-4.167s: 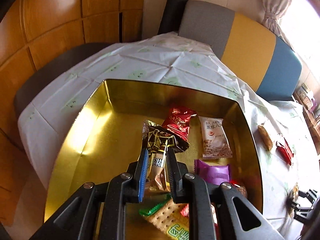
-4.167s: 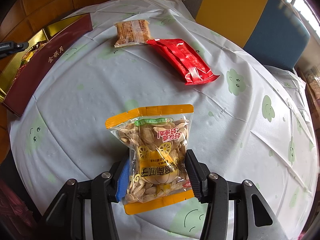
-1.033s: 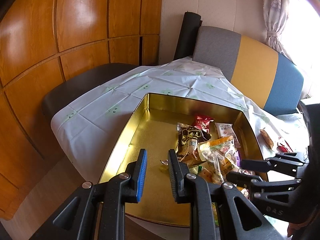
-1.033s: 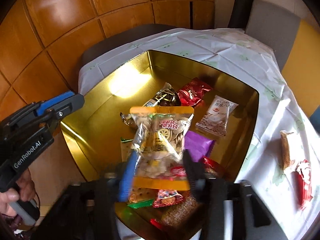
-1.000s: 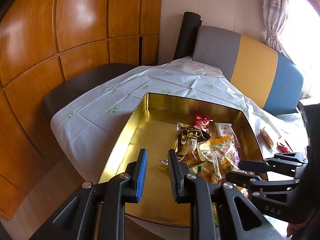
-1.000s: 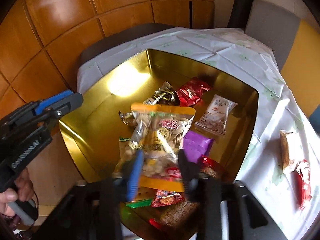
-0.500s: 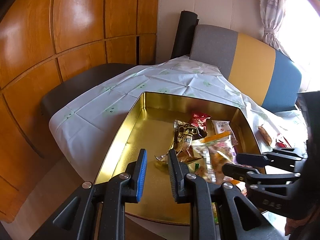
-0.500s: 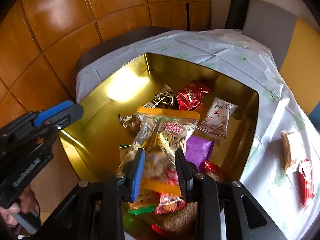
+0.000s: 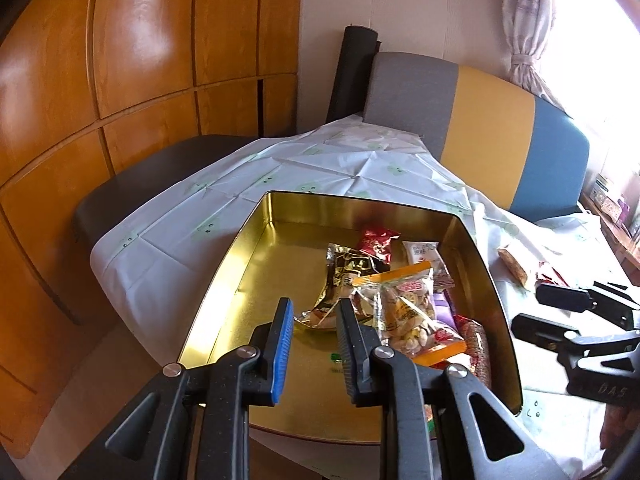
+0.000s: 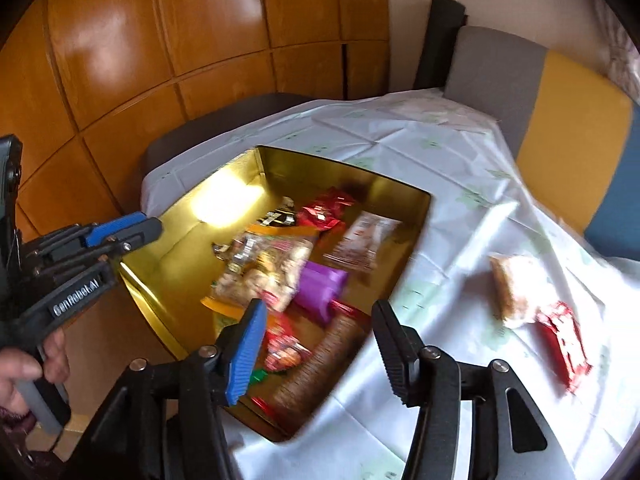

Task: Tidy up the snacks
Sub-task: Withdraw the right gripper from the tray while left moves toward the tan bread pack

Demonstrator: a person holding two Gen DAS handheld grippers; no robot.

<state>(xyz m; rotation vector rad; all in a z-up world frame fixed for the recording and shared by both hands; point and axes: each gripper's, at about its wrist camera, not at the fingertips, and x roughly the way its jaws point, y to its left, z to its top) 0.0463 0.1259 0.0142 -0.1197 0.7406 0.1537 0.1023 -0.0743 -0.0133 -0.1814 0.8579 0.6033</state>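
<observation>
— Over the near right corner of the gold tin (image 10: 404,236), the right gripper (image 10: 320,344) has just been opening; its jaws stand wide with nothing between them.

— And the nut packet (image 9: 404,312)?

— Lying inside the tin, on the pile beside a gold-brown wrapper (image 9: 344,276), a purple pack (image 10: 320,288), a red packet (image 10: 324,210) and a white one (image 10: 362,240).

— What might go wrong?

— I judge the heap sits high at that end; the nut packet could slide. Two snacks wait outside on the tablecloth (image 10: 440,168): a tan bar (image 10: 514,288) touching a red wrapper (image 10: 562,340).

— The left gripper (image 9: 314,340)?

— Narrow gap, empty, above the tin's bare floor.
</observation>
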